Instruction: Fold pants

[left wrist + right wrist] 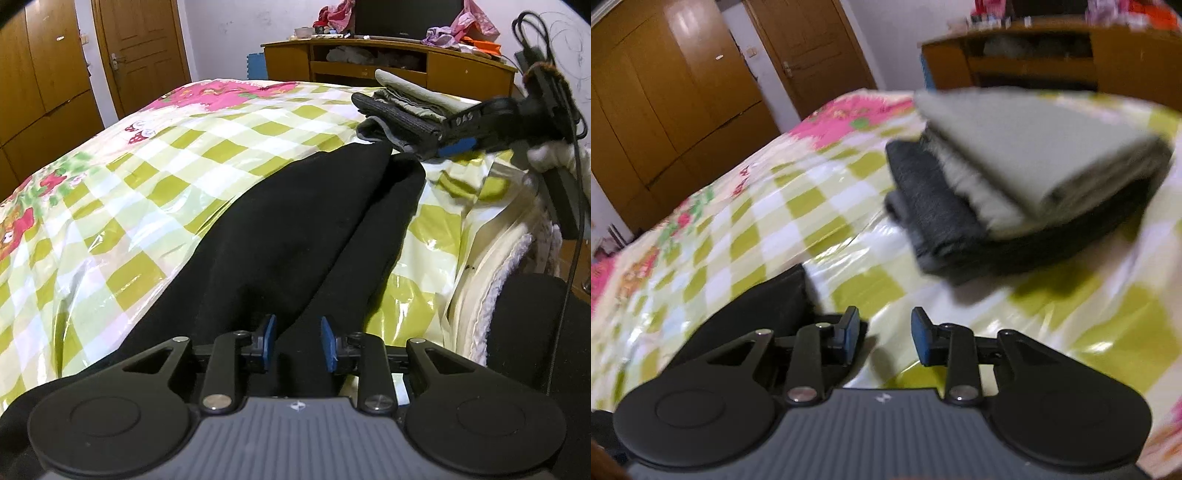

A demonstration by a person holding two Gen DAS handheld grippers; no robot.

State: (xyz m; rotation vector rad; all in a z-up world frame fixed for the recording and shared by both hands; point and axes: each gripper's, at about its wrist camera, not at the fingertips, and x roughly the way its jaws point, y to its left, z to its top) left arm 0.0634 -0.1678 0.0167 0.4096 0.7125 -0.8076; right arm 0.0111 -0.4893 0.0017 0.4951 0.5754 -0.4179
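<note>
Black pants (295, 236) lie lengthwise mid-frame on the checkered bedcover (147, 177), legs side by side. Left gripper (298, 345) released, over the near end. Right gripper (885, 334) released, beside the leg cuff, near the folded stack (1015, 192). Judged step: pre-grasp; next, pinch both ends.

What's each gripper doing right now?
Left gripper: open, over the black pants, holding nothing.
Right gripper: open, empty.

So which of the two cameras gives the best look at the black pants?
The left wrist view: the black pants stretch lengthwise across the checkered bed cover, sharply in focus. The right wrist view shows only a blurred corner of them.
</note>
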